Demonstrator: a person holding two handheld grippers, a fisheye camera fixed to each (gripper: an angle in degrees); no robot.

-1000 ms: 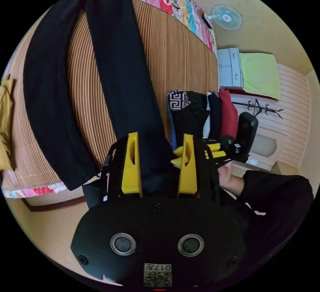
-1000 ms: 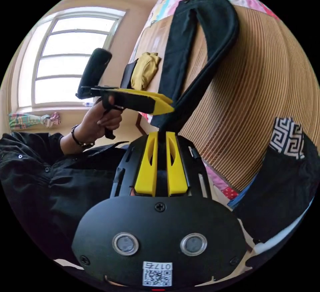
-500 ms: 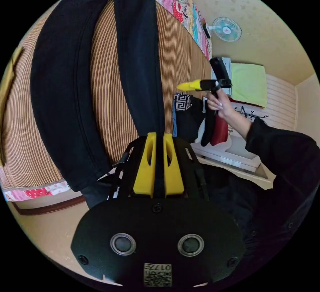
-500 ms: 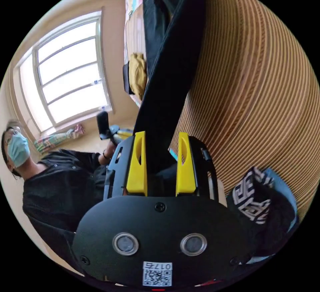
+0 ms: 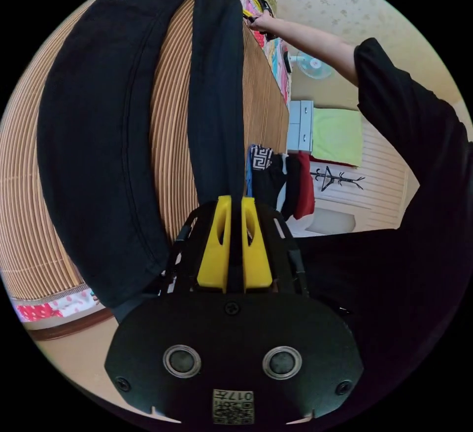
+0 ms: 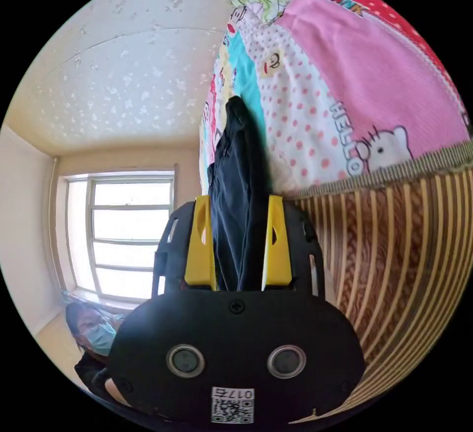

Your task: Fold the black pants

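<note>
The black pants (image 5: pixel 98 131) lie on a striped bamboo mat (image 5: pixel 170 106), their two legs curving into an arch. My left gripper (image 5: pixel 235 200) is shut on the near end of the right-hand leg. A person's arm stretches along the bed to the pants' far end, where the right gripper (image 5: pixel 252 17) shows small. In the right gripper view, my right gripper (image 6: pixel 238 200) stands open with its jaws wide apart. A bunched ridge of the black pants (image 6: pixel 236 156) runs between the jaws, at the edge where the mat meets the quilt.
A patterned pink quilt (image 6: pixel 345 82) covers the bed beyond the mat. A pile of clothes (image 5: pixel 276 175) sits at the bed's side, with a white cabinet (image 5: pixel 299 121) and a fan (image 5: pixel 310 64) behind. A window (image 6: pixel 123 234) and the masked person (image 6: pixel 93 328) show low left.
The right gripper has travelled, open, from the near leg end up the bed to the pants' far end. The left gripper has stayed shut on the leg.
</note>
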